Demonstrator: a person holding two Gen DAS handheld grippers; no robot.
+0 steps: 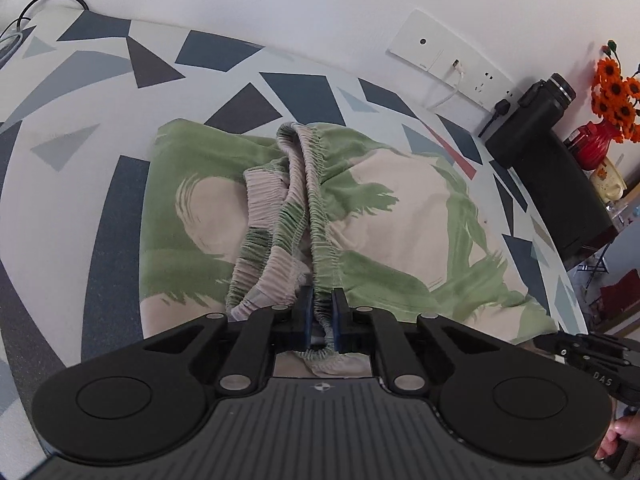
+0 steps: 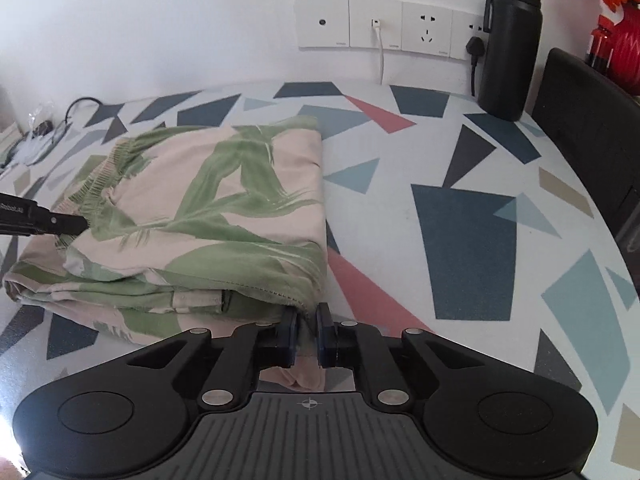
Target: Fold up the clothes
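Observation:
A pair of green-and-beige leaf-print shorts [image 1: 384, 216] lies folded on the patterned table [image 1: 100, 216]. Their elastic waistband [image 1: 316, 200] runs toward the left wrist camera, and my left gripper [image 1: 322, 312] is shut on its near end. In the right wrist view the shorts [image 2: 224, 208] lie left of centre, and my right gripper [image 2: 307, 320] is shut on the near right corner of the fabric at the hem. The left gripper's fingers [image 2: 60, 222] reach the waistband at the far left of that view. The right gripper [image 1: 580, 350] shows at the lower right of the left wrist view.
A black bottle [image 2: 510, 44] stands by the wall sockets [image 2: 376, 24] at the table's back. A black chair back [image 2: 588, 128] is at the right edge. A red vase with orange flowers [image 1: 600, 136] stands beyond it. Cables [image 2: 48, 128] lie at the far left.

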